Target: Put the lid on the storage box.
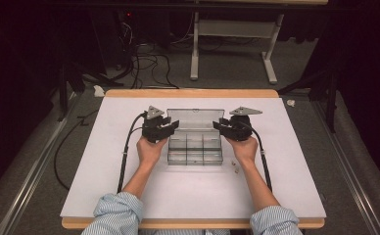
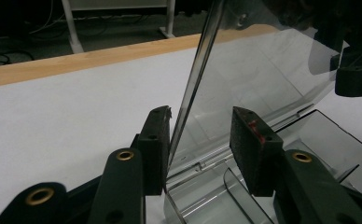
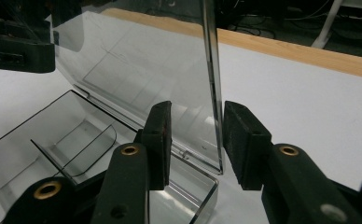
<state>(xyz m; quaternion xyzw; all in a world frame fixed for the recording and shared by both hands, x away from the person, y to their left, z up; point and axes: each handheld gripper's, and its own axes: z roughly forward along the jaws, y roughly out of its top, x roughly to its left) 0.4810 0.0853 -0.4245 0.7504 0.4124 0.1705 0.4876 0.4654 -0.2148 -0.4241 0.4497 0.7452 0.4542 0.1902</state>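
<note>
Here, both grippers [image 1: 172, 125] [image 1: 218, 124] astride the upright lid [image 1: 196, 118]

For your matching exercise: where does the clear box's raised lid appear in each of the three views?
High view: lid at centre, standing behind the compartments.
Left gripper view: lid upper right, edge between the jaws.
Right gripper view: lid upper centre-left, edge between the jaws.
Shared landmark: wooden table edge.

Clear box [image 1: 196, 142], striped blue sleeves [image 1: 117, 211]
</note>
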